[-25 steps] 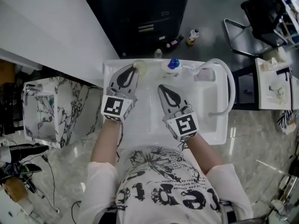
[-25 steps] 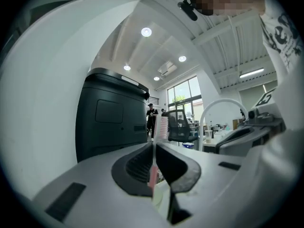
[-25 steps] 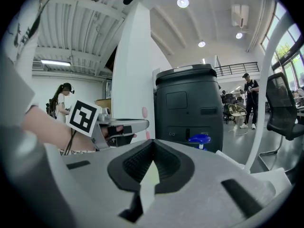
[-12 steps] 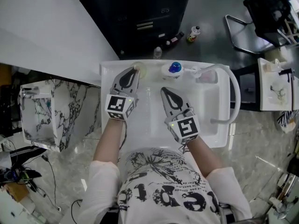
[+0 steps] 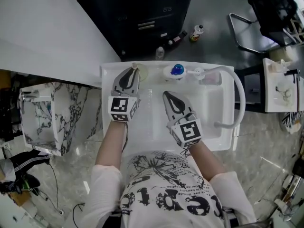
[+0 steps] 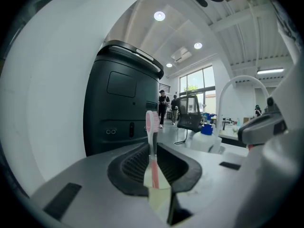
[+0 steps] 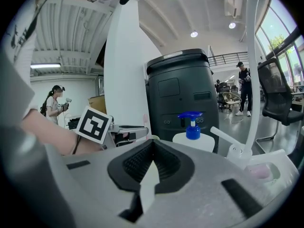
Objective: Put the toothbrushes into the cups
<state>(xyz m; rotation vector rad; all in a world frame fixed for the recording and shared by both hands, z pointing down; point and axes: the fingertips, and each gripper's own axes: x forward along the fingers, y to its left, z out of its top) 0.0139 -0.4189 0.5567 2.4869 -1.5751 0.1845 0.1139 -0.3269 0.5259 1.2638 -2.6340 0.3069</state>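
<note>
While the person stands over the white washbasin, with its curved faucet on the right side, both grippers are held above the bowl. The left gripper is at the back left corner and its jaws are pressed on a pink toothbrush, which stands upright between them with the bristle head on top. The right gripper is near the middle of the basin; its jaws are pressed together and nothing is between them. A soap pump bottle with a blue top stands on the back rim. Just beside the left gripper's tips is a pale cup, and I cannot see anything inside it. I judge that the task is at an early stage: this toothbrush is lifted and brought near the cup but not yet put in. I cannot make out any other toothbrush or a second cup.
</note>
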